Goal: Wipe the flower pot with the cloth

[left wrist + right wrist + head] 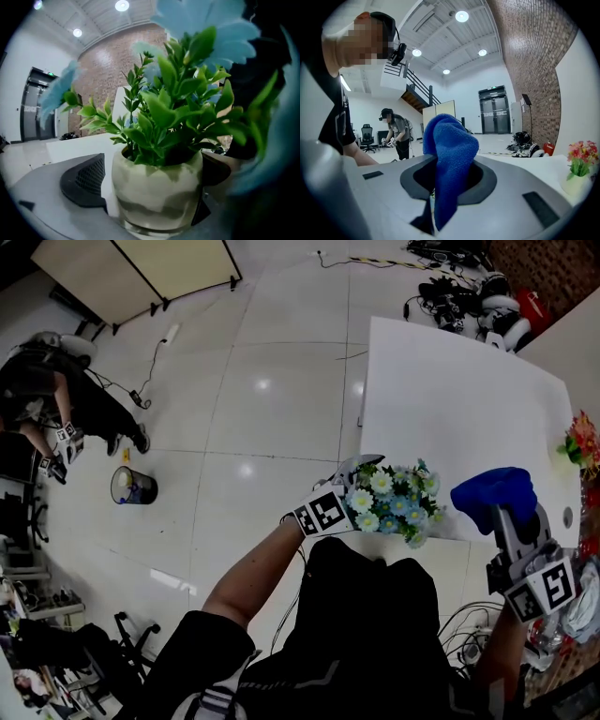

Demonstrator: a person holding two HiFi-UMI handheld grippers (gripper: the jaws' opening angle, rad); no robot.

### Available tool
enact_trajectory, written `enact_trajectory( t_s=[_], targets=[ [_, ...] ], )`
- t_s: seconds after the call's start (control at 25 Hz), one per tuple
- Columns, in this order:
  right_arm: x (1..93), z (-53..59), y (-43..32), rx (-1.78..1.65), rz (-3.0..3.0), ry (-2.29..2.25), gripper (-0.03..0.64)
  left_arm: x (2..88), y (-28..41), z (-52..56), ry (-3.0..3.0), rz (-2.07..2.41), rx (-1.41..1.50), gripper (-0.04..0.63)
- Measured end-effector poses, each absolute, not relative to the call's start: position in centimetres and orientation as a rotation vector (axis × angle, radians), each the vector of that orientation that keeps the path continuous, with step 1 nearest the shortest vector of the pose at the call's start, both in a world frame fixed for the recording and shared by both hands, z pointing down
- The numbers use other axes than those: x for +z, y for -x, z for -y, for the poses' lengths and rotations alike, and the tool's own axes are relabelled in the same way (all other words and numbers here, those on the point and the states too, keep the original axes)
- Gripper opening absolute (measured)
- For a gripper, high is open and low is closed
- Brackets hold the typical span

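Observation:
A pale marbled flower pot (pixel 157 187) with green leaves and light blue flowers (pixel 394 502) is clamped between the jaws of my left gripper (pixel 150 180), held up off the white table (pixel 450 409) near its front edge. My right gripper (pixel 447 180) is shut on a blue cloth (pixel 450 159), which bunches up above the jaws. In the head view the blue cloth (pixel 495 493) is to the right of the flowers, apart from them. The pot itself is hidden under the flowers in the head view.
A second small pot with red and pink flowers (pixel 580 161) stands on the table at the right (pixel 581 442). Another person (pixel 47 399) sits at the far left, near a small bin (pixel 131 486). Cables and gear (pixel 469 296) lie beyond the table's far end.

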State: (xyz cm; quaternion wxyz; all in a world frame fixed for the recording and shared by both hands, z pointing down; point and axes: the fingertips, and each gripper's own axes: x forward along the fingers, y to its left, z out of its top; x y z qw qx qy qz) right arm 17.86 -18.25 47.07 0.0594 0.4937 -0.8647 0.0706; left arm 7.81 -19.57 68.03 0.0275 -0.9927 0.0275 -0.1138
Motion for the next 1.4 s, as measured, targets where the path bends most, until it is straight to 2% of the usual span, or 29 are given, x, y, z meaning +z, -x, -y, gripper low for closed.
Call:
enact_trajectory(
  t_s=[0.36,1.08,1.24,1.4],
  targets=[
    [47.8,18.4,-19.5,0.208,2.533,-1.534,0.077,68.5,-8.3,19.3,3.006,-0.03,-0.387,0.595],
    [46.9,19.8,-17.7,0.216,2.61,-1.447,0.077,69.1,-8.3,19.3,3.001,-0.076,-0.425,0.568],
    [44.5,19.8,-17.8,0.262,2.637,-1.476,0.077,65.3,-7.5,19.6,3.065,-0.133,-0.35,0.568],
    [41.2,20.3,-17.9,0.267,2.652,-1.486,0.077,57.1,-6.1,20.2,3.119,-0.146,-0.257,0.568]
  ],
)
